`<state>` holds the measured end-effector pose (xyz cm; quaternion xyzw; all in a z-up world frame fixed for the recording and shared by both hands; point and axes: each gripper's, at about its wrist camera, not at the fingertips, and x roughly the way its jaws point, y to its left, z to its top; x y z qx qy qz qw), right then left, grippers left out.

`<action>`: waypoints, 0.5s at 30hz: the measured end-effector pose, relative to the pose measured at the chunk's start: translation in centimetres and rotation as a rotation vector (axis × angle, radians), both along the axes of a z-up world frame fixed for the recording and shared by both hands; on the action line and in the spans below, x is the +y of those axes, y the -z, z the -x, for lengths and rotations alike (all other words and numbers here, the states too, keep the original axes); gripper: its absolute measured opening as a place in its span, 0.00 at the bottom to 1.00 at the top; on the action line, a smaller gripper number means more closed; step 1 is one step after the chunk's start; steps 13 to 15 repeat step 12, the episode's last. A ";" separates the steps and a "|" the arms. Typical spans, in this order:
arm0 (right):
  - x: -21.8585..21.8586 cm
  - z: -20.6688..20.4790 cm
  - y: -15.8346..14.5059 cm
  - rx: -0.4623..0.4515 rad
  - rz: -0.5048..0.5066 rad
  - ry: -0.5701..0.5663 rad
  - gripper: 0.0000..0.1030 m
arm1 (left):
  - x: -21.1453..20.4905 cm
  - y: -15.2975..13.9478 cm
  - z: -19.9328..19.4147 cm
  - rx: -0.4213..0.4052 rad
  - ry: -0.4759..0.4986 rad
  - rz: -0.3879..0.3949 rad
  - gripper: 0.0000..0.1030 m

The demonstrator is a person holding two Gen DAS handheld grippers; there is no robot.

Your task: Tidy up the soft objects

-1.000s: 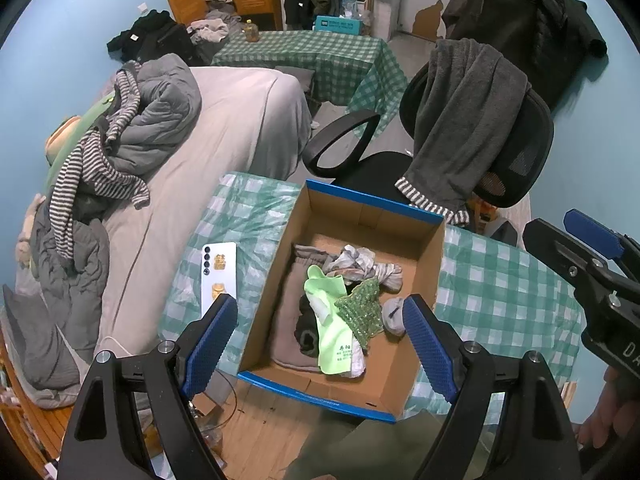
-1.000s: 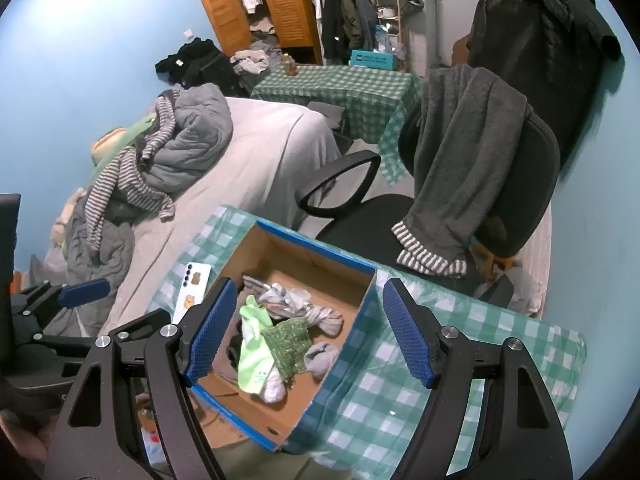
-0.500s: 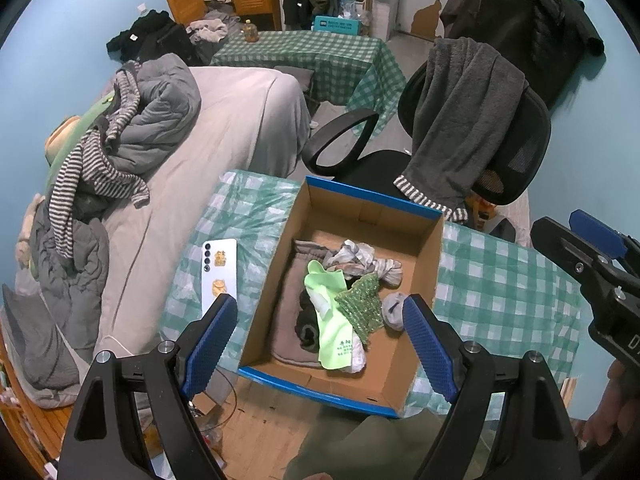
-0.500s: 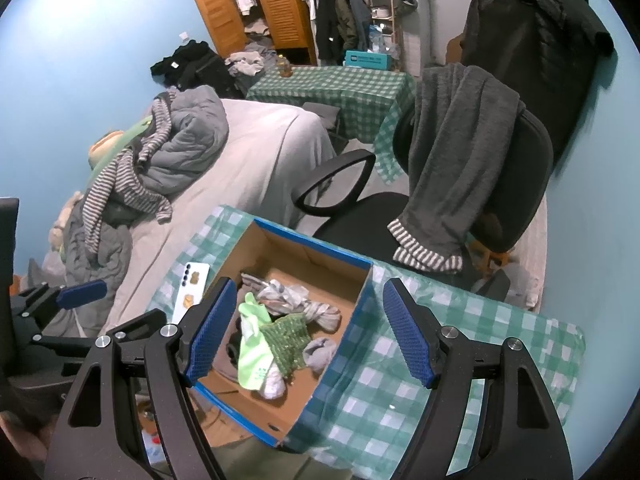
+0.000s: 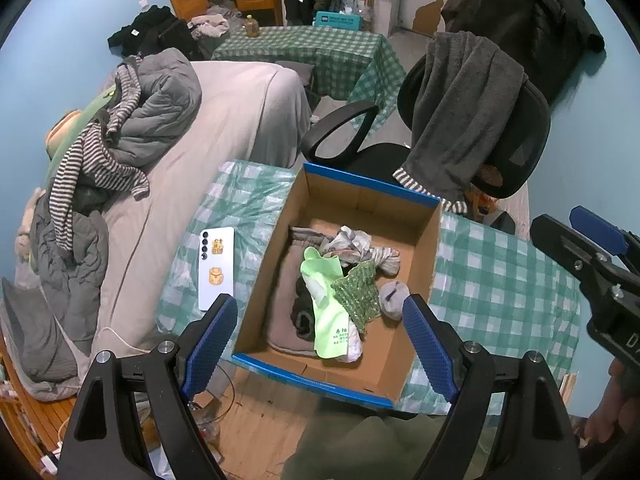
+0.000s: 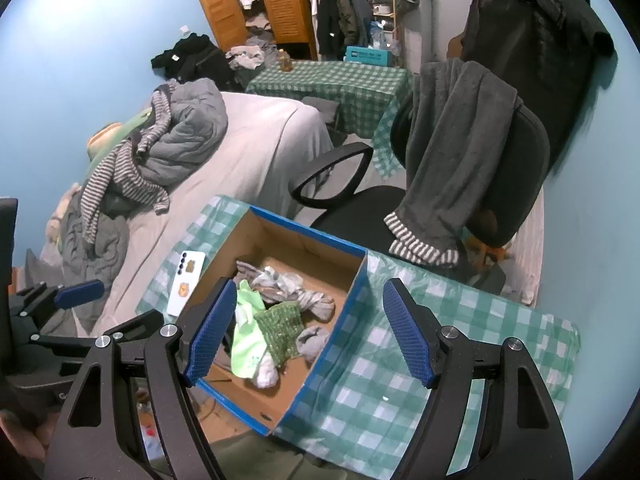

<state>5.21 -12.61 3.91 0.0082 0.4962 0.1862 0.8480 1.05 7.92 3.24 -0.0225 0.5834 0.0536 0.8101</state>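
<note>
A cardboard box (image 5: 360,200) with a blue rim sits on the green checked tablecloth (image 5: 500,280). Inside it lie a light green cloth (image 5: 324,292), a dark green knitted piece (image 5: 358,292), a grey sock (image 5: 394,296), striped grey-white socks (image 5: 360,244) and a folded grey garment (image 5: 284,300). My left gripper (image 5: 320,340) hangs open above the box's near edge, holding nothing. My right gripper (image 6: 308,332) is open and empty too, above the box's (image 6: 304,248) right wall. It also shows as the right gripper (image 5: 600,248) at the picture's edge.
A white phone (image 5: 216,266) lies on the cloth left of the box. Behind the table stands a black office chair (image 5: 520,140) with a grey garment (image 5: 460,120) draped over it. A bed (image 5: 240,120) with heaped clothes (image 5: 120,140) is at the left.
</note>
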 end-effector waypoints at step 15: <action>0.0 0.3 -0.1 -0.007 0.000 -0.012 0.74 | -1.4 -0.8 0.6 -0.037 0.026 -0.022 0.84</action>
